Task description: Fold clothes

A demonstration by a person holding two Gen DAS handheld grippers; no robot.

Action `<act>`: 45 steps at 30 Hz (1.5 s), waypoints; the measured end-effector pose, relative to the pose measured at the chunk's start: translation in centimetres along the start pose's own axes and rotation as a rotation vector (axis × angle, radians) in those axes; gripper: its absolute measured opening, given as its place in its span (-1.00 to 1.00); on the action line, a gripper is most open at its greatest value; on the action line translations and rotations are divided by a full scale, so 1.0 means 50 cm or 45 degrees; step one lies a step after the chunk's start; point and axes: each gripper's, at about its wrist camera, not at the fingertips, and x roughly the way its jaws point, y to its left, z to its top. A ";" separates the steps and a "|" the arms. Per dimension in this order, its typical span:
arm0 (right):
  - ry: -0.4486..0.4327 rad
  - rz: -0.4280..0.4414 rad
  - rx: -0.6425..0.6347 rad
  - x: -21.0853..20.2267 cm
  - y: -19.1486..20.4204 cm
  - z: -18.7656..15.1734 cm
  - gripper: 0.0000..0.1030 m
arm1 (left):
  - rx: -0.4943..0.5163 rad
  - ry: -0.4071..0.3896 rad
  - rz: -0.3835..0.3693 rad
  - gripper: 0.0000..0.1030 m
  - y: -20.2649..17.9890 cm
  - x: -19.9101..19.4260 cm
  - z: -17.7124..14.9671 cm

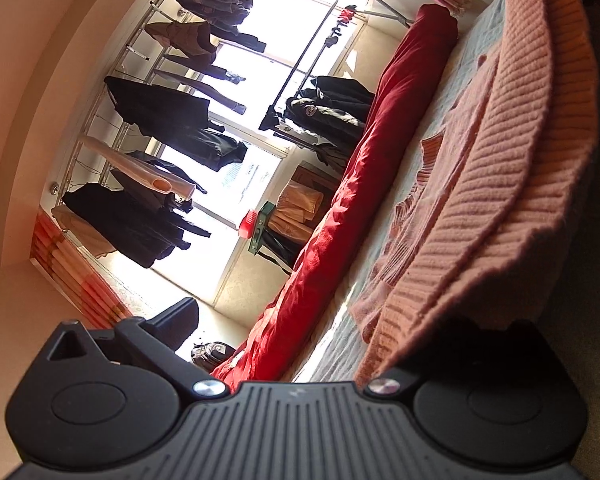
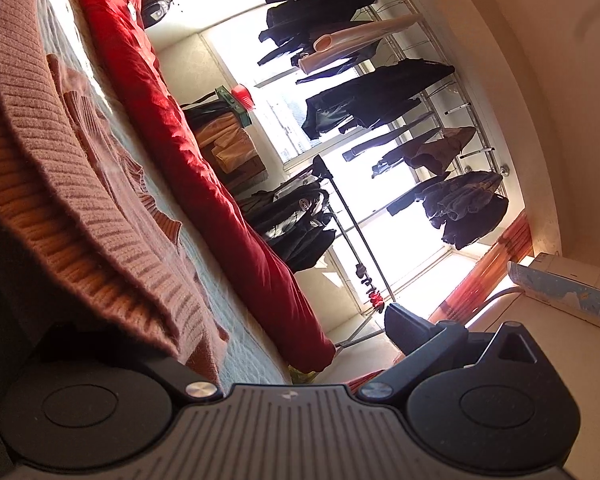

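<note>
Left view: sweater (image 1: 512, 184) hem drapes over my left tongs (image 1: 340, 316), one finger (image 1: 176, 320) clear, other buried under knit; grip on it I can't confirm. Sweater runs long along bed (image 1: 452, 76), beside red quilt (image 1: 364, 168).

Right view: mirror picture, hem (image 2: 76, 208) over right tongs (image 2: 260, 320), free finger (image 2: 412, 328) bare; hold unclear. Both hands equally near.

Ribbed fuzzy knit sweater (image 1: 512, 184); matt black plastic claw (image 1: 300, 344).

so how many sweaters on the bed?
1: a pink knit sweater lying on the bed, beside the red blanket, its ribbed hem raised close to both cameras. More could be hidden outside these views.
</note>
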 end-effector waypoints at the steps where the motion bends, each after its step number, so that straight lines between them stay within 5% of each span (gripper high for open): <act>1: -0.005 -0.003 0.000 0.010 -0.001 0.003 1.00 | 0.002 -0.002 0.005 1.00 0.002 0.011 0.002; 33: 0.049 0.109 -0.031 0.406 0.045 0.058 1.00 | 0.019 -0.002 -0.101 1.00 -0.011 0.377 0.038; 45: 0.134 0.264 -0.038 0.509 0.098 0.048 1.00 | -0.058 0.070 -0.257 1.00 -0.051 0.468 0.008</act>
